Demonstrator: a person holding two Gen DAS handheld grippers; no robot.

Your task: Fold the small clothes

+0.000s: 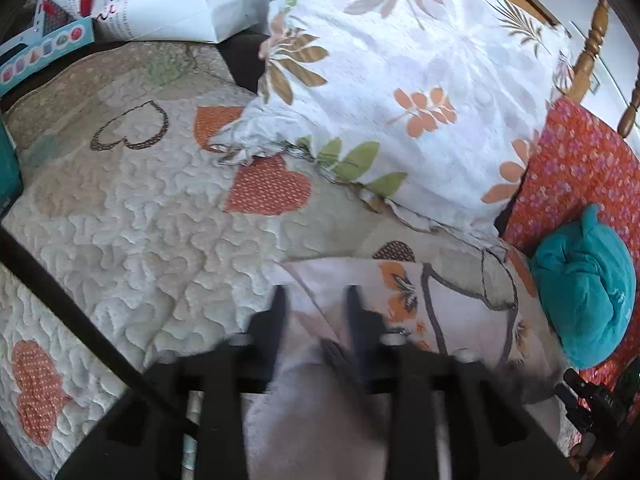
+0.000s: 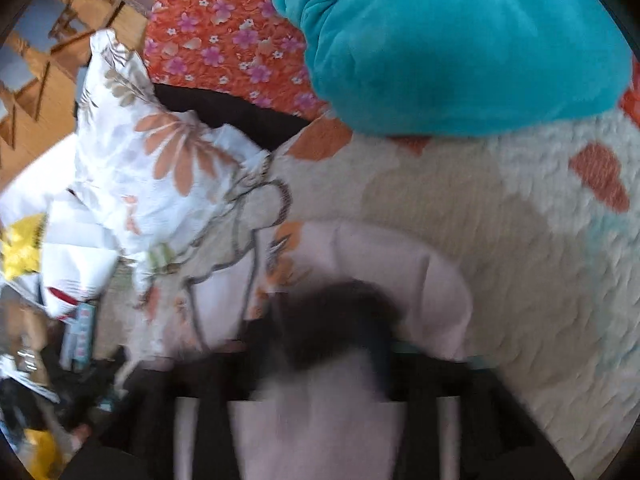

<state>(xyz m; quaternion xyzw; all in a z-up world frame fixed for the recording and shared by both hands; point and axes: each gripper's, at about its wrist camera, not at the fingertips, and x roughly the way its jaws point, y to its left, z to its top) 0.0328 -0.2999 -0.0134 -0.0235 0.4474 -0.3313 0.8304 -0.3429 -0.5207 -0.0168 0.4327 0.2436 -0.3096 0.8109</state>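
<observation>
Left tool [image 1: 316,300] standing wide over pale pink garment [image 1: 320,400]; right tool [image 2: 340,320] blurred, grip unclear. Advising: pinching hem squarely, folding flat on quilt [image 1: 140,240].

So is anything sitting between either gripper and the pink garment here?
Nothing visible. The pink garment already lies between the left gripper fingers, and it fills the blurred right gripper view too. The teal bundle and floral pillow sit beyond it.
</observation>
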